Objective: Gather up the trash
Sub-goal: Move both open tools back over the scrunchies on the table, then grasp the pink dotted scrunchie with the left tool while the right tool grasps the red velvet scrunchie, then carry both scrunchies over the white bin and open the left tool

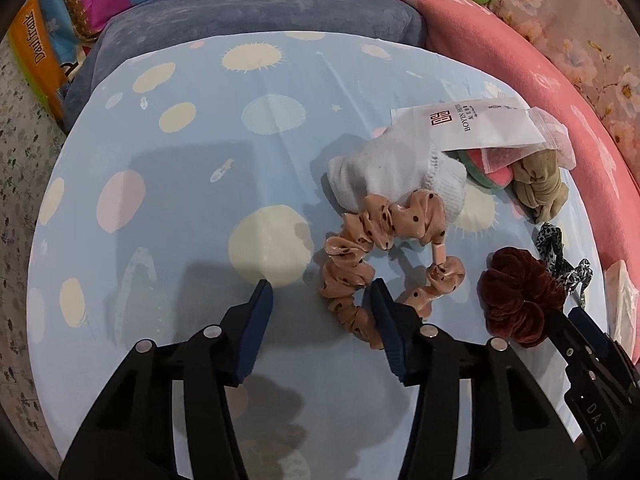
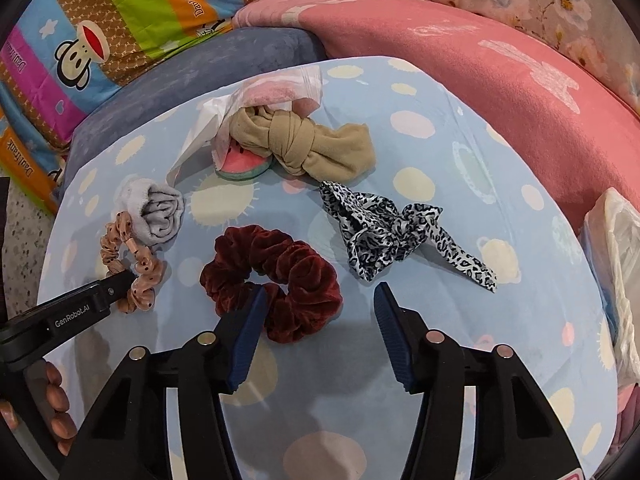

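Note:
On a light blue spotted cloth (image 1: 192,152) lie a white printed paper wrapper (image 1: 468,128) and a clear zip bag (image 2: 280,90) at the far side. My left gripper (image 1: 322,294) is open, its right finger by a peach dotted scrunchie (image 1: 380,256). My right gripper (image 2: 320,298) is open just above a dark red velvet scrunchie (image 2: 276,276), with its left finger over the scrunchie's near edge. Neither gripper holds anything.
A white sock (image 1: 384,172), a knotted tan cloth (image 2: 304,144), a watermelon-pattern piece (image 2: 244,164) and a leopard-print hair tie (image 2: 400,236) lie around. A pink blanket (image 2: 480,68) rims the right side, a white plastic bag (image 2: 616,260) at far right.

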